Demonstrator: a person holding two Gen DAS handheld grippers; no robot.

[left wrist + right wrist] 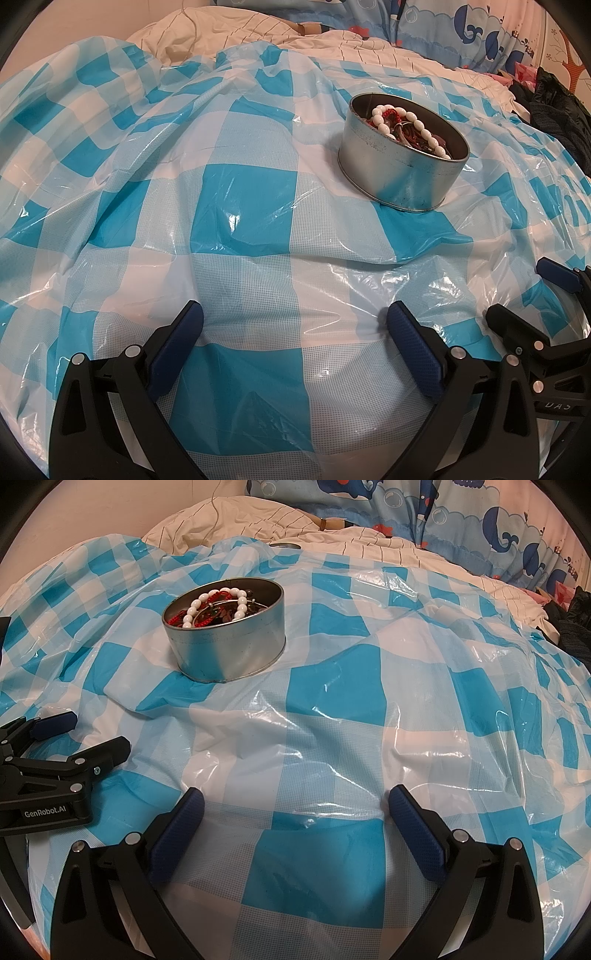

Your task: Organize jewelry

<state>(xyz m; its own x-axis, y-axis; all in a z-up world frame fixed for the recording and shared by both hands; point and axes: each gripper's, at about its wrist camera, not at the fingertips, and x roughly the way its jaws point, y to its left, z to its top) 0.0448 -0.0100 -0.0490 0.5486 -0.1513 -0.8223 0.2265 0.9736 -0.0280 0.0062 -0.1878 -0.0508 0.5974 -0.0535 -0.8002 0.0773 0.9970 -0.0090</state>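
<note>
Already the round silver metal tin (402,162) holds the white bead bracelet (410,125); it sits ahead of both released, empty claws, right of the left claw (295,332), left of the right claw (295,812). Likely judgement: sorting is done or unstarted; next needs a reach into it.

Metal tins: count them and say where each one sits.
1. The round metal tin sits on the blue checked plastic sheet, holding a white bead bracelet and other jewelry. Folds could hide more.

Bracelets (216,603) in tin (229,653), tin on sheet (332,738), pillows (461,524) behind
</note>
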